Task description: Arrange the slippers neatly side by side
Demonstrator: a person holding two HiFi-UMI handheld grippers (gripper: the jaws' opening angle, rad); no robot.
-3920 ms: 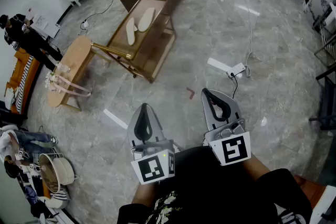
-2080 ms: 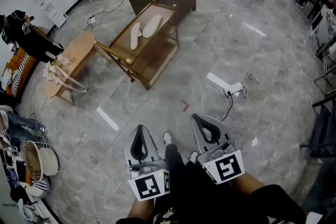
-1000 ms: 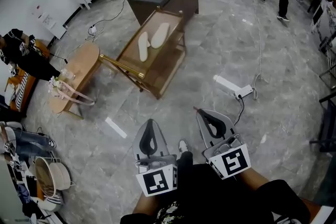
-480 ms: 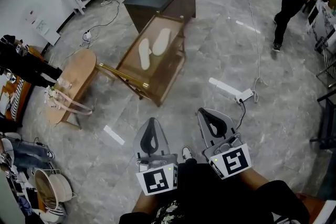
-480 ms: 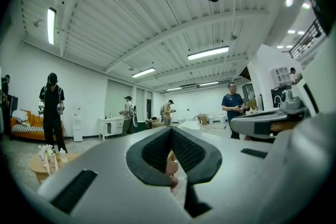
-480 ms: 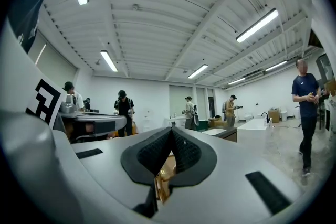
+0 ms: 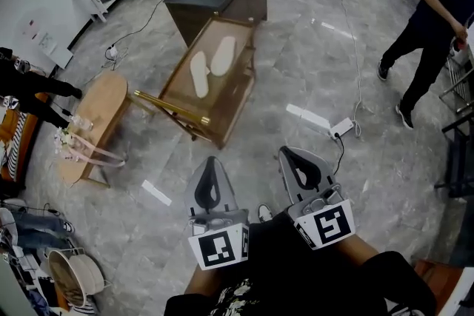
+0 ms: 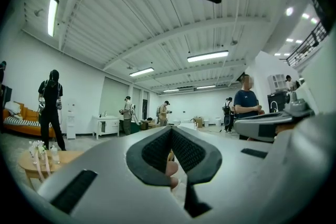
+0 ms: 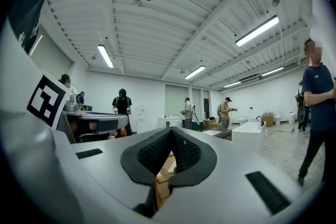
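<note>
Two pale cream slippers (image 7: 198, 74), long and flat, lie just beside each other on the glass-topped, wood-framed tabletop (image 7: 224, 101). They are staggered and slightly angled, well ahead of the person. Two grippers are held low over the grey floor (image 7: 311, 63). The left hand-held gripper (image 7: 210, 163) and the right hand-held gripper (image 7: 290, 153) both have their jaws pressed together on nothing.

— How do the slippers (image 7: 198, 75) lie?
— Two pale, flat ones on the brown table (image 7: 226, 96); long sides close together, toes pointing away and slightly splayed.
— Level with each other?
— No; the nearer slipper (image 7: 198, 75) sits left, the farther slipper (image 7: 224, 55) staggered ahead at its right.
</note>
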